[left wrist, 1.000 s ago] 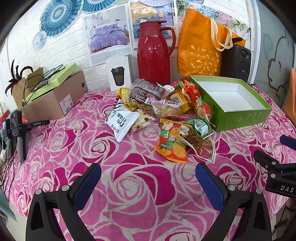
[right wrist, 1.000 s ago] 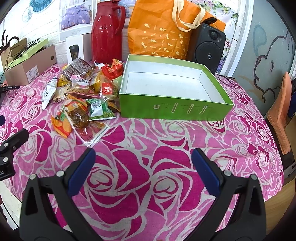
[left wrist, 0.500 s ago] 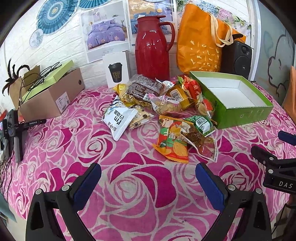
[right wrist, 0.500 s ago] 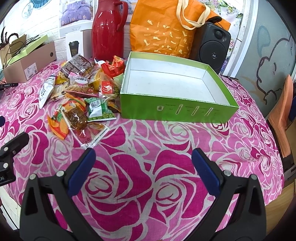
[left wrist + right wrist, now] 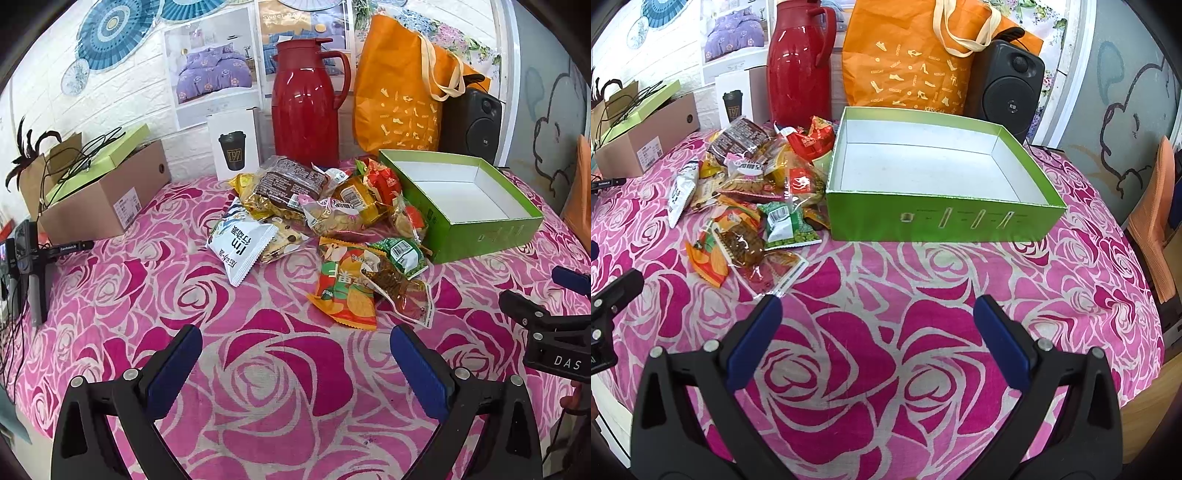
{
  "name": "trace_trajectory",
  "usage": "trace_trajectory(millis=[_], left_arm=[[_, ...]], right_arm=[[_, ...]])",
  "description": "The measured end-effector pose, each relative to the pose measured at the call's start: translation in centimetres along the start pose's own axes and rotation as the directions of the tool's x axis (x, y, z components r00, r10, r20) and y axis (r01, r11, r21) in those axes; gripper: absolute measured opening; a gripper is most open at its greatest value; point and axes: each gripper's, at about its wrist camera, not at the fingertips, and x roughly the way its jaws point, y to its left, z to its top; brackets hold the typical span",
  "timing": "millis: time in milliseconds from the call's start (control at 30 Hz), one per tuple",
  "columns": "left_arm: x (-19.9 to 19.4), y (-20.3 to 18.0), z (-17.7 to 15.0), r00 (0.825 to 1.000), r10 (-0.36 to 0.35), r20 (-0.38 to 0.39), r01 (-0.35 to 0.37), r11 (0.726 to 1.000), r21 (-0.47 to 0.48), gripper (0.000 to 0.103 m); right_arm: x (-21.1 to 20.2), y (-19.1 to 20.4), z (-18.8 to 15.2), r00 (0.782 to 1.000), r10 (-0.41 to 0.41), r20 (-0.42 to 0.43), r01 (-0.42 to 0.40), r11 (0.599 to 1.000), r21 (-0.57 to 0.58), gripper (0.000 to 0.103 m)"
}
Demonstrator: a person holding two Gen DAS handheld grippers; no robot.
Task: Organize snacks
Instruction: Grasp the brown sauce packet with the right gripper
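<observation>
Left tongs (image 5: 295, 347) and right tongs (image 5: 877, 314) spread wide, holding nothing, above the rose-print tabletop (image 5: 923, 280). Nudged forward over the last second, closer to the snacks (image 5: 332, 221); probably still only the approach, no packet lifted yet. Ahead of the left tongs, a loose heap of crinkly bright packets, overlapping. Ahead of the right tongs, a green box (image 5: 938, 221), open and empty, pile touching its left wall.

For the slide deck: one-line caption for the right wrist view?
Right gripper, jaws open, over the rose tablecloth, facing an empty green box with the snack pile beside it.
</observation>
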Motion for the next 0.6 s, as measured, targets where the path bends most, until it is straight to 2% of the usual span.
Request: trace_trajectory(millis=[267, 367, 467, 533, 600], left_arm=[[0.5, 0.4, -0.1, 1.0, -0.011, -0.009, 0.011, 1.0, -0.009, 0.103], [0.5, 1.0, 0.8, 1.0, -0.015, -0.005, 0.015, 1.0, 0.0, 0.103], [-0.4, 1.8, 2.4, 0.999, 0.007, 0.042, -0.007, 1.0, 0.021, 0.103], [-1.3, 2.6, 3.7, 0.996, 0.015, 0.082, -0.017, 1.0, 0.02, 0.103], [-1.8, 3.4, 4.4, 0.994, 0.005, 0.107, -0.005, 1.0, 0.002, 0.103]], right_arm=[[0.5, 0.0, 0.3, 1.0, 0.01, -0.01, -0.009, 1.0, 0.029, 0.103], [0.5, -0.7, 1.5, 0.995, 0.1, 0.012, -0.1, 0.984, 0.146, 0.103], [0.0, -0.6, 2.6, 0.985, 0.163, 0.057, -0.171, 0.96, 0.22, 0.103], [-0.3, 0.3, 3.1, 0.981, 0.174, 0.091, -0.189, 0.961, 0.2, 0.103], [-0.1, 1.4, 3.0, 0.976, 0.199, 0.086, -0.21, 0.967, 0.143, 0.103]])
